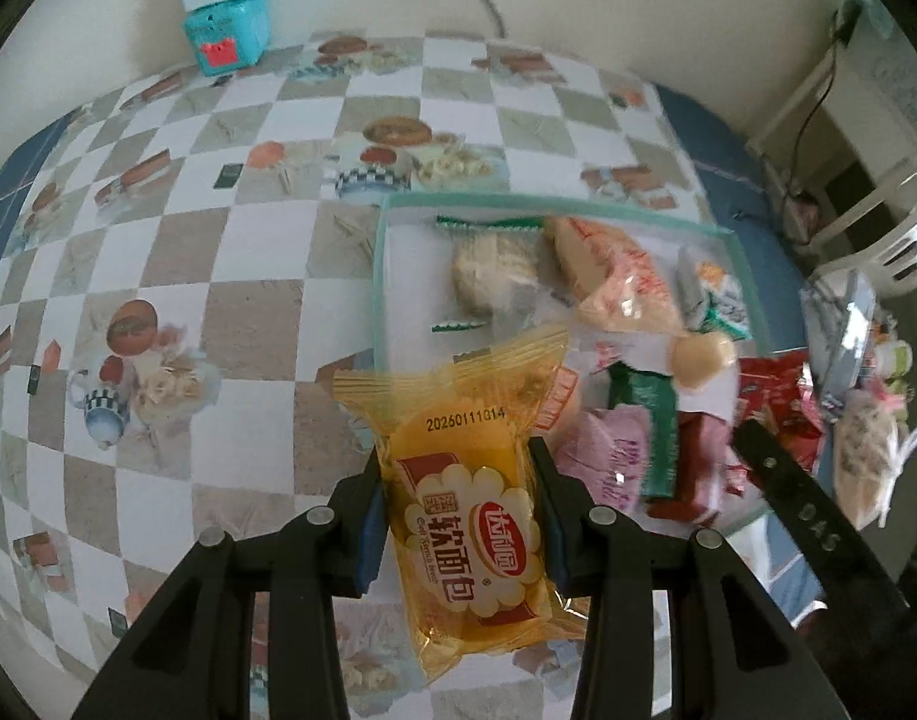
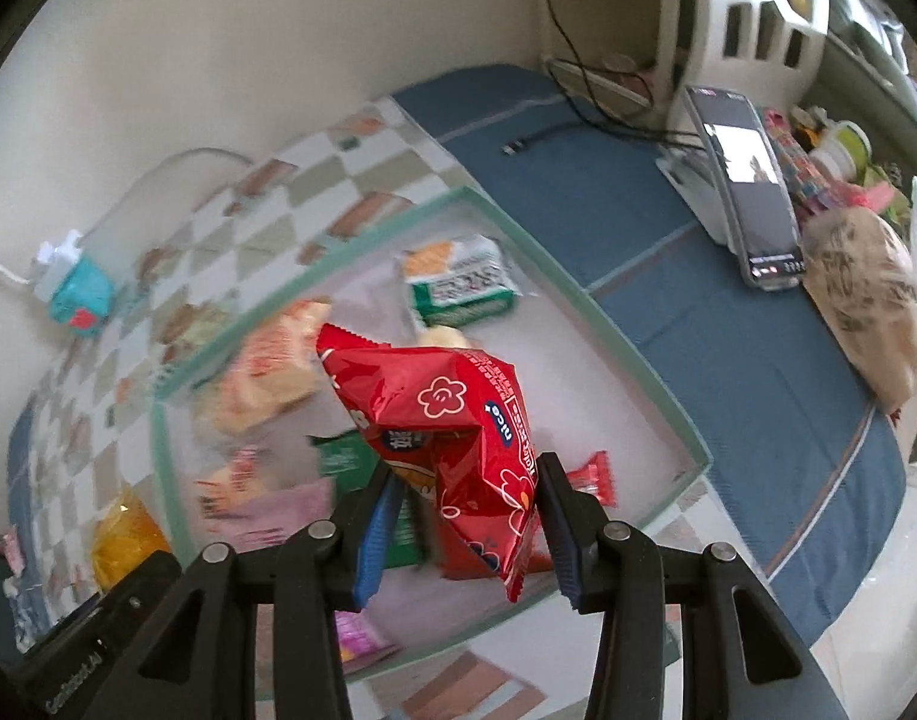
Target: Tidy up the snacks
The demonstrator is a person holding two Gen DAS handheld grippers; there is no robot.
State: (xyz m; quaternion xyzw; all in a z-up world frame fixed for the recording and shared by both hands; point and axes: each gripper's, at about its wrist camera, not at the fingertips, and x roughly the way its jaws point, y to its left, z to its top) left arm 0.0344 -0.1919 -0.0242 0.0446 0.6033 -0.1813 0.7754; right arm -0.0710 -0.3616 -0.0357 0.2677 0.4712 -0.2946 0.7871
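From my left wrist, my left gripper point(image 1: 461, 516) is clenching a yellow bread packet point(image 1: 467, 498) over the checkered tablecloth point(image 1: 158, 240), just short of the clear bin point(image 1: 380, 276); a teal box point(image 1: 227, 39) is sitting beyond the bin against the cream wall.

From my right wrist, my right gripper point(image 2: 464, 531) is clutching a red snack bag point(image 2: 452, 438) above the bin point(image 2: 638, 348); a phone point(image 2: 752, 192) is standing on blue cloth point(image 2: 728, 348) beyond it.
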